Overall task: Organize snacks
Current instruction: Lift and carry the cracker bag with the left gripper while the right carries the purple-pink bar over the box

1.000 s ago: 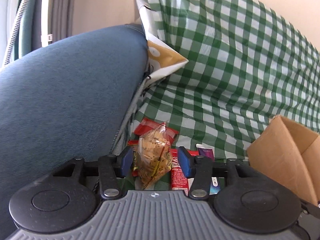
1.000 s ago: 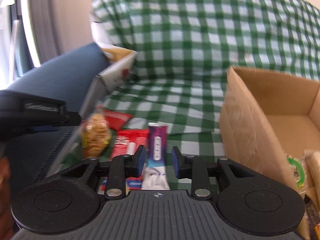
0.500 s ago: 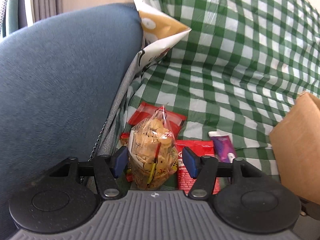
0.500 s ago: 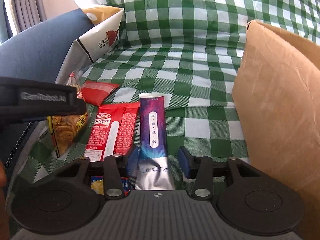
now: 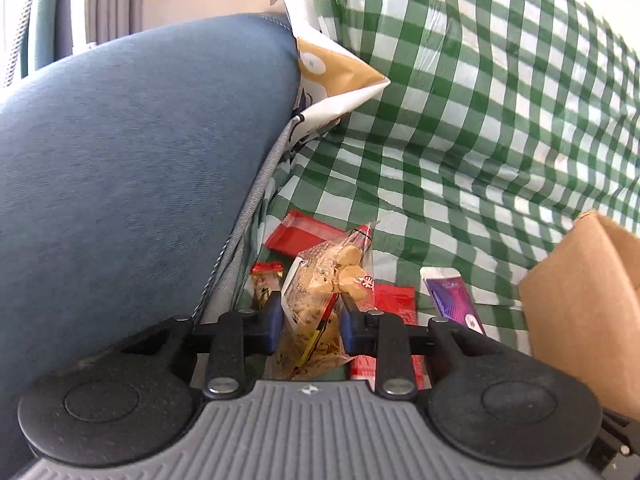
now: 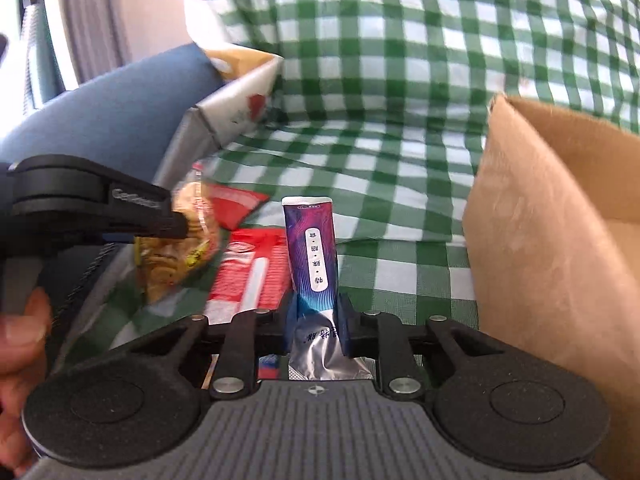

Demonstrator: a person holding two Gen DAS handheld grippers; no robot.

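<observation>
Left wrist view. The left gripper (image 5: 311, 318) points down and forward over the green-checked cloth (image 5: 460, 140). Its jaws have just been closing, and the blue pads now press both sides of a clear bag of crackers (image 5: 320, 304), which stands upright between them. Close on the left rises a blue cushion (image 5: 132, 168); a white and tan paper bag (image 5: 336, 76) leans against its far end. Beyond the crackers lies a flat red packet (image 5: 300, 234); a small red-topped packet (image 5: 264, 280) lies to the near left, a red wrapper (image 5: 394, 300) to the right, then a purple sachet (image 5: 450, 300). A cardboard box (image 5: 580, 312) stands at the right edge.

Right wrist view. The right gripper (image 6: 316, 326) is also tilted downward; its jaws have just been closing and now pinch the purple sachet near its silver end, the sachet rising upright beyond them. The box wall stands just right. At left, a hand (image 6: 20, 344) holds the left gripper around the crackers.
</observation>
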